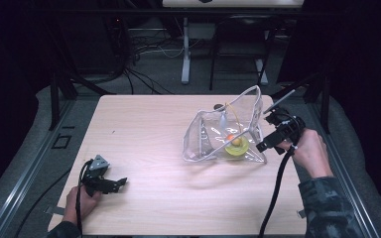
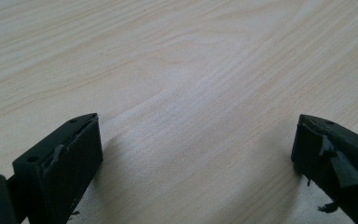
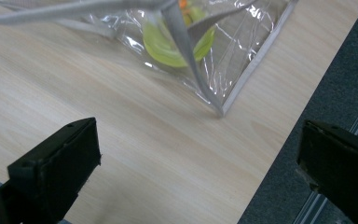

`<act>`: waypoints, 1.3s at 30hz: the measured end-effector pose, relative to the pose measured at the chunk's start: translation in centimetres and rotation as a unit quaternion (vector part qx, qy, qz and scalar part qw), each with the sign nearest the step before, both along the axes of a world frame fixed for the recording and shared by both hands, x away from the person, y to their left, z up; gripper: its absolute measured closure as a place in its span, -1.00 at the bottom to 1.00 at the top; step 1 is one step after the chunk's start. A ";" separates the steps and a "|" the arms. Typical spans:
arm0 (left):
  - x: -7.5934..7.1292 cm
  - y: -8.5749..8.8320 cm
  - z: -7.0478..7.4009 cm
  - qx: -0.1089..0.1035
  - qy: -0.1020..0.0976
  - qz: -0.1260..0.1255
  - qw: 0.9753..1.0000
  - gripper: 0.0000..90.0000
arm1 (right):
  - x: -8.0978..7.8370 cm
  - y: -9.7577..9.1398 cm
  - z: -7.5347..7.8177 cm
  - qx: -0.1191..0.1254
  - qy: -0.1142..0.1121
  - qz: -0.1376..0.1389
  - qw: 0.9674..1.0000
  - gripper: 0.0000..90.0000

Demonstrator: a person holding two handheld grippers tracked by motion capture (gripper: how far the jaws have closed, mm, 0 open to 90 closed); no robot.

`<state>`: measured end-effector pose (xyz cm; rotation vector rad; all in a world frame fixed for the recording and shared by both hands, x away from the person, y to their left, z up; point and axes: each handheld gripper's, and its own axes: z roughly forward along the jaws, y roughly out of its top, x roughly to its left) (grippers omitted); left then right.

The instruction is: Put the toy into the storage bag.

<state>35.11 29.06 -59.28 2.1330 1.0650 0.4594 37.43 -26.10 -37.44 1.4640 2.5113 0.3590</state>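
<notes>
The left gripper (image 1: 110, 184) sits low at the near-left corner of the pale wooden worktop (image 1: 144, 134), held in the left hand (image 1: 79, 201); its 2 jaws stand wide apart with nothing between them. Right of centre a clear plastic bag (image 1: 218, 136) with pale edging stands partly upright, its mouth sagging open. Inside it lies a yellow-green disc (image 1: 237, 148) with a small orange piece (image 1: 230, 136) just beside it. The right gripper (image 1: 273, 134) is held in the right hand (image 1: 310, 148) just beside the bag's right edge, its jaws spread wide and holding nothing.

The left gripper view shows only bare wood grain between its jaws. The right gripper view shows the bag's near corner (image 3: 221, 111) resting close to the worktop's edge, the disc (image 3: 172, 46) pressed flat under creased plastic, and dark grey floor (image 3: 335, 79) past the edge. Only the high view shows both hands, a camouflage sleeve (image 1: 327, 206) and the trailing cables.
</notes>
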 end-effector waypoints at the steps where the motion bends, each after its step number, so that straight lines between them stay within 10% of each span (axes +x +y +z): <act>1: 0.0 0.0 0.0 0.000 0.000 0.000 1.000 -0.96 | -0.3 -0.1 -0.4 -0.002 0.000 0.000 1.000 -1.00; 30: 0.0 0.0 0.0 0.000 0.000 0.000 1.000 -0.96 | -6.1 -1.9 -13.6 0.045 0.052 -0.013 0.998 -1.00; 39: 0.0 0.0 0.0 0.000 0.000 -0.001 1.000 -0.96 | -6.4 -1.8 -15.8 0.007 0.078 0.004 0.997 -1.00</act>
